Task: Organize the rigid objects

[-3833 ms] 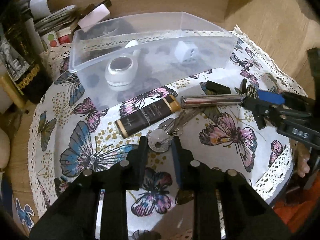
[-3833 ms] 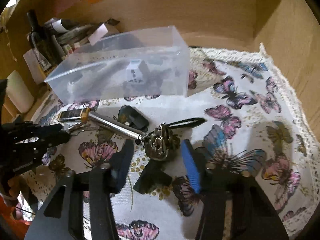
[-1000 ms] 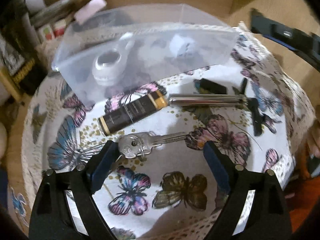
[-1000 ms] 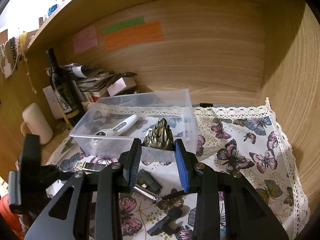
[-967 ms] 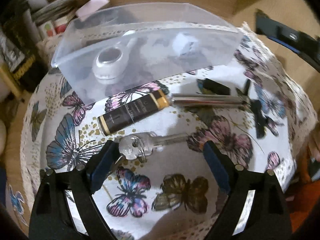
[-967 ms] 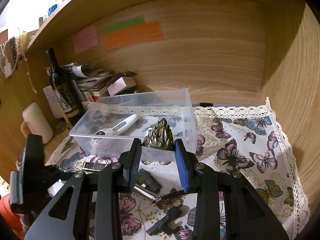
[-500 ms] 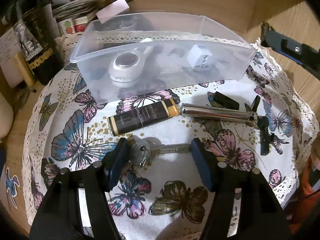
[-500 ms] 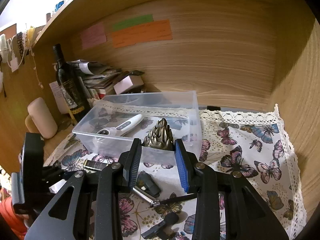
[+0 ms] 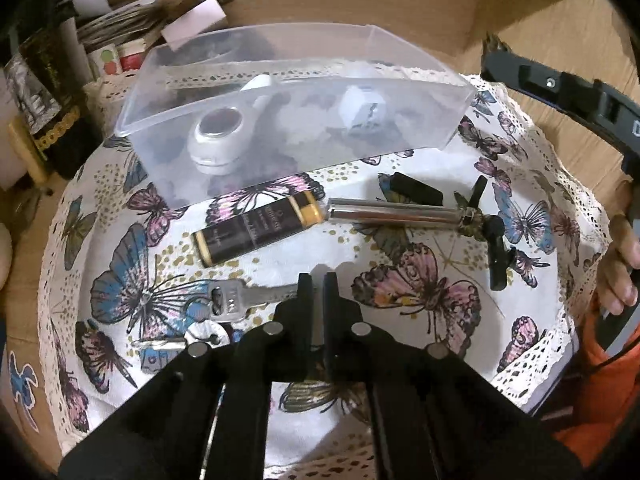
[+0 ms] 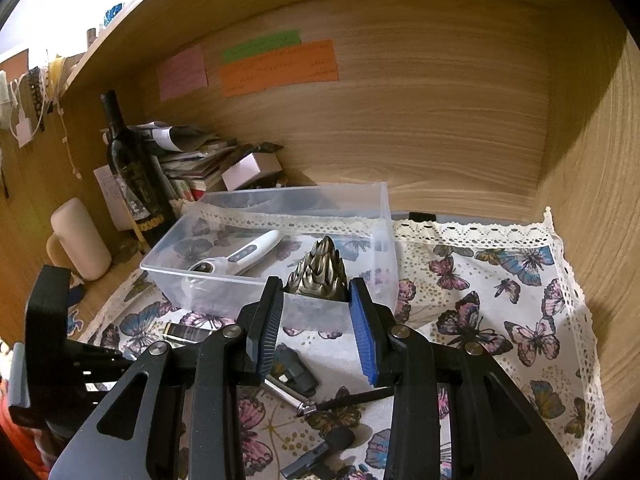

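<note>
1. Wooden alcove walls are enclosing a butterfly-print cloth (image 10: 520,280) with a lace edge, on which all items are resting.
2. Left gripper (image 9: 319,280) is angling down at the cloth with its jaws pressed almost together on the blade tip of a silver key (image 9: 248,296); the key's bow is lying flat on the cloth to the left.
3. Right gripper (image 10: 316,300) is hovering raised above the cloth, level, its blue-padded fingers (image 10: 362,336) pinching a spiked metal cone (image 10: 318,276) in front of the clear plastic bin (image 10: 384,216).
4. Left wrist view only is showing: one black-and-gold tube (image 9: 260,232), one white cube (image 9: 358,110) inside the bin, and further keys (image 9: 200,336) on the ring.
5. Right wrist view only is showing: one wine bottle (image 10: 132,176), one pink note and one green and one orange note on the back wall.
6. Both views are showing: one white handheld device (image 9: 224,136) in the bin, one chrome cylinder (image 9: 396,214) and one small black block (image 9: 416,188) on the cloth.
</note>
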`<state>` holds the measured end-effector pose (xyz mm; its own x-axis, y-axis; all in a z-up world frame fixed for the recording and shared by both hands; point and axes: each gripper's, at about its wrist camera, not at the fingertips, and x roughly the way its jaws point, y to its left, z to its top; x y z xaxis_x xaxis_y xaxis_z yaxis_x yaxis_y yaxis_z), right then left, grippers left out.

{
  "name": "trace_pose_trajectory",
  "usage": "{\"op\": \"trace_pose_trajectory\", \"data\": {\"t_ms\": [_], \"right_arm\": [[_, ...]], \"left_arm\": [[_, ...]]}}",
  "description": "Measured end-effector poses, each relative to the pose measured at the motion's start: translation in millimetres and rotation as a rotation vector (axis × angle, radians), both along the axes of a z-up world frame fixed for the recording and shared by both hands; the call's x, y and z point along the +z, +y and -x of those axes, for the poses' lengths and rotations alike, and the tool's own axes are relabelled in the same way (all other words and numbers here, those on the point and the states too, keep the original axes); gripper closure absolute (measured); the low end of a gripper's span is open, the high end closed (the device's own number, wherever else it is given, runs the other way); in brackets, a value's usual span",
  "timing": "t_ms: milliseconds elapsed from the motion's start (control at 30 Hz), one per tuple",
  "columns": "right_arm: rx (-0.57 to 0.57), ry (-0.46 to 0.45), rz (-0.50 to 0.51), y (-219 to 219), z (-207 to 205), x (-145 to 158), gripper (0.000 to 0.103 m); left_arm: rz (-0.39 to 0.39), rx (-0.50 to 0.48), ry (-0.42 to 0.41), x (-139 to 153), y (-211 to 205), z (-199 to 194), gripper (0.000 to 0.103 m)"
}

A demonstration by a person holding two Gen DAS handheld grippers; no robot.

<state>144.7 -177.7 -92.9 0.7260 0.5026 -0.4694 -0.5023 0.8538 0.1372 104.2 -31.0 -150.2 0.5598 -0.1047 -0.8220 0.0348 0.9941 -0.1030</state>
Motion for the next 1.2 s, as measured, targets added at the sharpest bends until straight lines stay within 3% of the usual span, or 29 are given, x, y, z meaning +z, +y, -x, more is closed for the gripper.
{"op": "trace_pose_trajectory", "data": {"t_ms": [100,200,267,433,600,733,800,933,1067,1100,1200], "right_arm": [[0.003,0.008,0.003,2,-2,-1,0.072],[0.013,0.01,0.007,5,-2,-2,0.072],[0.02,0.01,0.013,7,-2,-2,0.072],[0.027,0.015,0.016,9,-3,-4,0.072],[0.033,0.011,0.02,12,0,-5,0.072],[0.034,0.013,0.026,12,-1,-5,0.072],[0.033,0.02,0.023,11,-3,-6,0.072],[0.041,0.034,0.027,8,-3,-10,0.072],[0.037,0.065,0.032,4,-4,-17,0.072],[0.034,0.072,0.032,3,-4,-18,0.072],[0.025,0.091,0.037,0,-5,-23,0.072]], "left_arm": [[0.014,0.009,-0.029,8,6,7,0.088],[-0.015,0.025,-0.074,18,11,17,0.053],[-0.049,0.03,-0.095,22,13,24,0.047],[-0.077,0.055,-0.06,15,27,26,0.047],[-0.018,0.096,0.013,1,45,17,0.046],[-0.022,0.074,0.01,-2,42,13,0.046],[-0.033,0.061,0.011,-4,38,10,0.05],[-0.063,0.032,-0.001,-6,33,6,0.07],[-0.077,0.011,-0.012,-6,30,5,0.073],[-0.086,0.007,-0.016,-5,30,5,0.081],[-0.055,0.004,-0.018,-4,33,5,0.082]]}}
